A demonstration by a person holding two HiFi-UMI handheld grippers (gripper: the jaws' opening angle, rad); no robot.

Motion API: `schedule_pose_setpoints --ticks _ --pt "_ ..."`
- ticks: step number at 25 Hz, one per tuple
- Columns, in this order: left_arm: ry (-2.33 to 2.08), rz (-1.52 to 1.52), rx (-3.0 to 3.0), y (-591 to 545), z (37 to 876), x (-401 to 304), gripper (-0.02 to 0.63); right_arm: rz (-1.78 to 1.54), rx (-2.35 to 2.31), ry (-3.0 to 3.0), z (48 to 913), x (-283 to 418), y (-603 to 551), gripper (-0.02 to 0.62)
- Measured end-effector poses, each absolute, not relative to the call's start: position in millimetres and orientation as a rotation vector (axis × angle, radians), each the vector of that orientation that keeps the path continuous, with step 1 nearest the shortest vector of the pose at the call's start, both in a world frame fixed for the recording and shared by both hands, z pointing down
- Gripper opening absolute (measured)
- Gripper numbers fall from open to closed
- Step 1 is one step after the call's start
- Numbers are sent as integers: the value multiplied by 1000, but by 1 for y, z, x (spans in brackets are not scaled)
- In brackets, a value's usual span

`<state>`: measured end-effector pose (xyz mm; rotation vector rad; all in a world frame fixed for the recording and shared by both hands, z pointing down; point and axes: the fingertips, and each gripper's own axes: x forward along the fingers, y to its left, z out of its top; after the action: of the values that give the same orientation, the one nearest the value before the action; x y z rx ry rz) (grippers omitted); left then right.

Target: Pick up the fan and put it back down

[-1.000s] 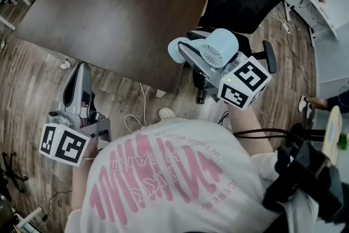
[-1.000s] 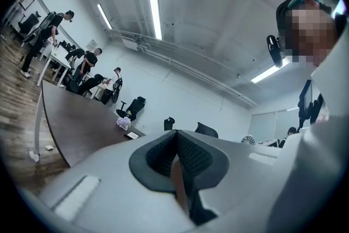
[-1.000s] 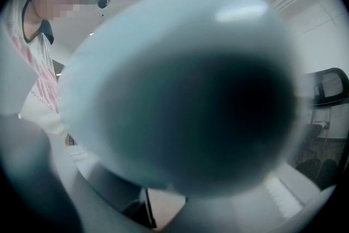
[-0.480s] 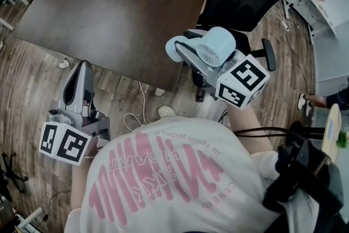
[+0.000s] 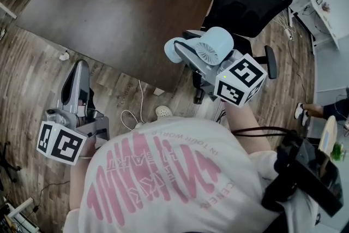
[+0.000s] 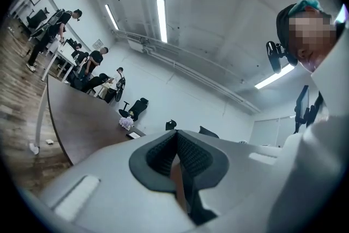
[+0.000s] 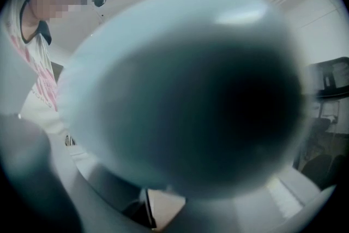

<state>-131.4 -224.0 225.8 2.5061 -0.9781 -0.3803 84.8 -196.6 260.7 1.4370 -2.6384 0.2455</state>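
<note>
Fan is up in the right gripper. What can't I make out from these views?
- Right gripper view: the fan, close and blurred, hides most of the jaws and everything ahead.
- Head view: the right gripper holds it; the contact is hidden under the fan's body.
- Head view: things at the table far edge are too small to name.

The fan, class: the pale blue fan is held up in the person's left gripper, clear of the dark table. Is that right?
Not quite. The right gripper holds the fan, as the head view shows. The left gripper hangs low at the other side, jaws shut on nothing. The rest stands: the fan is pale blue and held up, clear of the dark table.
</note>
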Motion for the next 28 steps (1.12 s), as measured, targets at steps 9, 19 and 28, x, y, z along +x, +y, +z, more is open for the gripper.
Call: schedule_pose_setpoints --ticks 9,19,28 --pt "-1246 -322 2377 -213 251 -187 17 329 1257 -2729 284 50 -225 137" --pt "-1482 -341 2180 -193 269 -235 17 358 1026 -2753 311 17 -247 137" --pt "-1647 -380 2025 -174 277 -276 17 447 934 -2712 357 -5 -277 137"
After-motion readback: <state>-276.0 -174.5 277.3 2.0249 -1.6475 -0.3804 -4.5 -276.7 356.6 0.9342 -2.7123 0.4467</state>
